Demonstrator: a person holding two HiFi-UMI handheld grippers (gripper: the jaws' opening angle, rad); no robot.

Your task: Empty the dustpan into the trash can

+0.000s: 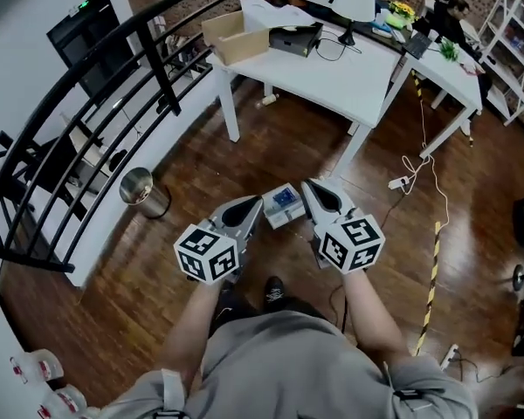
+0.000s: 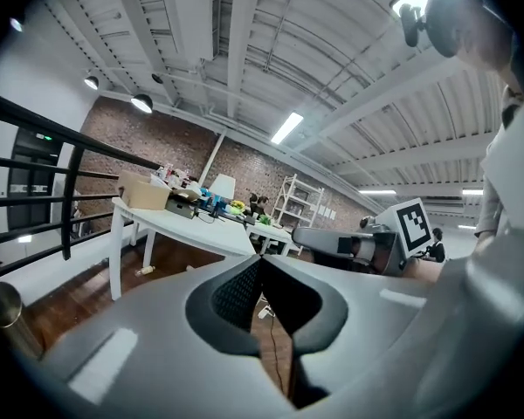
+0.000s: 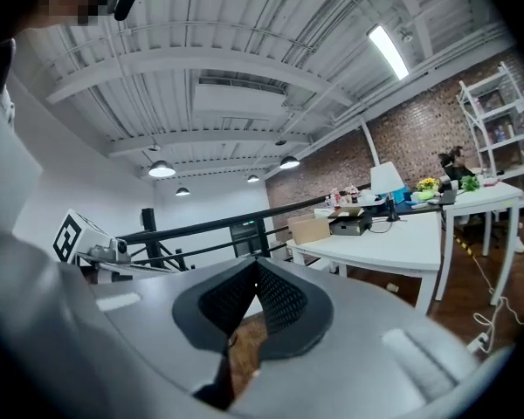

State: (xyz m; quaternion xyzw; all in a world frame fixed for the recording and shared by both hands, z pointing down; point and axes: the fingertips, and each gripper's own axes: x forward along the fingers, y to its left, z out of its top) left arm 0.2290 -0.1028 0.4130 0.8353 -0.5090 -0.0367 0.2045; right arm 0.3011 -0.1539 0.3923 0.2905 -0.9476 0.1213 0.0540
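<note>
Trash can (image 1: 143,191), the small shiny metal one, sits on the wood floor (image 1: 271,151) right at the foot of the black railing (image 1: 113,52), well off to the left of both grippers. The left hand-held gripper (image 1: 248,208) and right hand-held gripper (image 1: 314,192) are side by side out front, both closed tight with nothing between the jaws. A cluttered white desk (image 1: 332,78) stands further back.

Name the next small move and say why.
Probably turn and look for the dustpan. The left gripper and right gripper are both shut and empty, no dustpan shows in any view, and the steel trash can stands off to the left.
</note>
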